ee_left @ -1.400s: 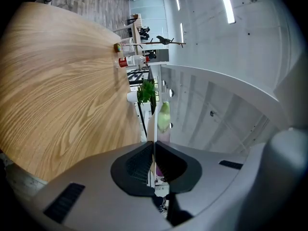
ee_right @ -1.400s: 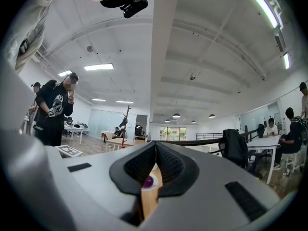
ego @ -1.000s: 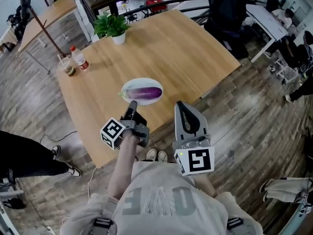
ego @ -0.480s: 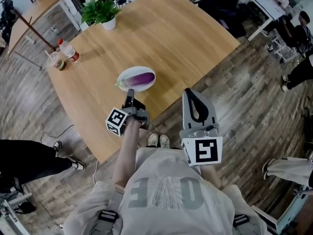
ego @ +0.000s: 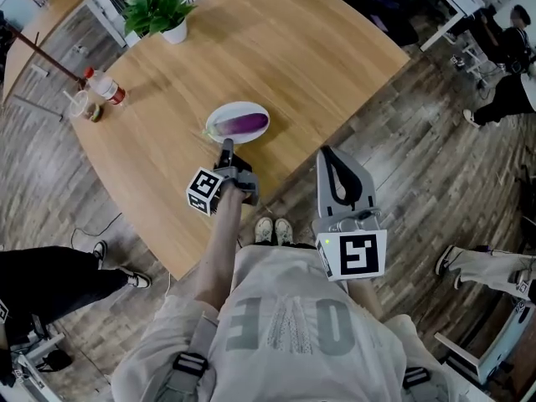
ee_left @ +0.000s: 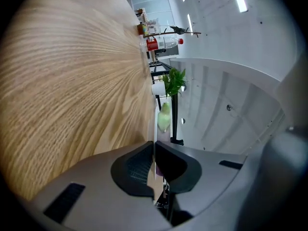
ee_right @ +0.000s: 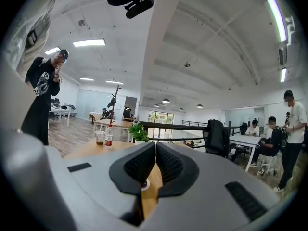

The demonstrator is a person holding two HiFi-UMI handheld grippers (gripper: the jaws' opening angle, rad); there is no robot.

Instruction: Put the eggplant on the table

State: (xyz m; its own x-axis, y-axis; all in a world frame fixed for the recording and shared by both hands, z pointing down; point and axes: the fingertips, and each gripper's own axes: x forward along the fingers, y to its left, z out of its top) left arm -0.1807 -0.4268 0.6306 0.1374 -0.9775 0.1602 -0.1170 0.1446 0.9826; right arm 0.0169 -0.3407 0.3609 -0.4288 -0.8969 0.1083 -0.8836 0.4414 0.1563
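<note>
A round-cornered wooden table (ego: 285,65) fills the upper half of the head view, with wood-plank floor (ego: 435,166) around it. At the bottom of the frame is the person's grey shirt (ego: 285,329), both arms reaching up the frame. The right gripper (ego: 329,154) is right of centre, just off the table's lower edge and over the floor; its own view shows the jaws pressed together with nothing between them. The left gripper (ego: 227,146) is left of it, over the tabletop, jaws likewise closed and empty. Its tips are right at the lower rim of a white oval plate (ego: 214,121), but contact cannot be made out. The purple eggplant (ego: 244,124) lies lengthwise on that plate, near the frame's centre. At upper left are a potted plant (ego: 159,11) and, lower down, a red-labelled bottle (ego: 105,87) just beside a cup (ego: 81,105).
</note>
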